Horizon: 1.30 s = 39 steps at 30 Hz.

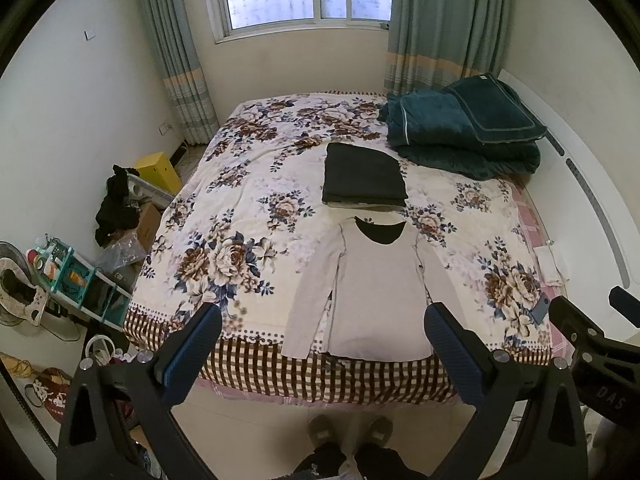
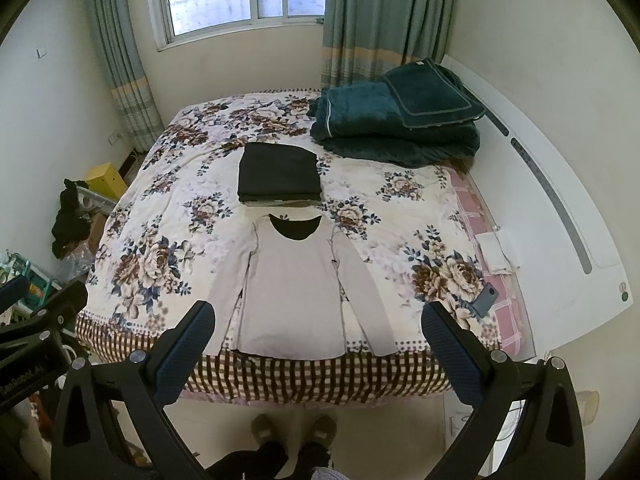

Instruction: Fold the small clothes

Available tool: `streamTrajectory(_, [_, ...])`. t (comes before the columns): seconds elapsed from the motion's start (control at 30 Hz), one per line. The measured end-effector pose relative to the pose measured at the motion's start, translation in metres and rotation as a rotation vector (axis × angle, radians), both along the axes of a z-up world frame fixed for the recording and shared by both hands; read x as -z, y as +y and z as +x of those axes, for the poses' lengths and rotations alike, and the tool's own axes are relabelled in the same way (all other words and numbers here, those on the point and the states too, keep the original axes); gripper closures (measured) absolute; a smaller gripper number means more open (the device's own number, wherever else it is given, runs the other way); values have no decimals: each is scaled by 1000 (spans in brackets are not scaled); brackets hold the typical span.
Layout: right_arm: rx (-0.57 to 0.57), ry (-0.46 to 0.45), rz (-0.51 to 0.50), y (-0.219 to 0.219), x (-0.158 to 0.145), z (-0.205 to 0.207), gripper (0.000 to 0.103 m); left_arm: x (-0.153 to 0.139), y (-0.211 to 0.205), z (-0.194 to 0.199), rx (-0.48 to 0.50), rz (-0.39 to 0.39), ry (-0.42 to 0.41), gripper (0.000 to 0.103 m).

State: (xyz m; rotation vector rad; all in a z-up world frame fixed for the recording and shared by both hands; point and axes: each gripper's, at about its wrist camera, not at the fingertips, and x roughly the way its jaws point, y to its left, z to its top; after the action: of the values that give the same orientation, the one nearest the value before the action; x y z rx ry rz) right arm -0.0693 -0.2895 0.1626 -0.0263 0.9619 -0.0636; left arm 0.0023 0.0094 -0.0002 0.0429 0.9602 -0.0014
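Note:
A light grey long-sleeved shirt (image 1: 376, 292) lies spread flat, face up, near the front edge of the bed, neck pointing away; it also shows in the right wrist view (image 2: 294, 292). Behind it sits a stack of folded dark clothes (image 1: 364, 174), also in the right wrist view (image 2: 278, 174). My left gripper (image 1: 322, 344) is open and empty, held above the bed's front edge, short of the shirt's hem. My right gripper (image 2: 318, 342) is open and empty at the same height, beside the left one.
The bed (image 1: 240, 184) has a floral blanket with a checked border. A folded teal quilt (image 1: 464, 128) lies at the far right corner. A phone (image 2: 485, 299) lies near the right edge. Cluttered shelves and boxes (image 1: 80, 276) stand left of the bed. My feet are below.

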Motion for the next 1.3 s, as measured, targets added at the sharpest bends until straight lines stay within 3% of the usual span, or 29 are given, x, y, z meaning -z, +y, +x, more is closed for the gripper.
streamTrajectory(1.3, [-5, -11, -6, 13, -14, 17, 0, -15, -8, 10, -5, -1, -13, 0])
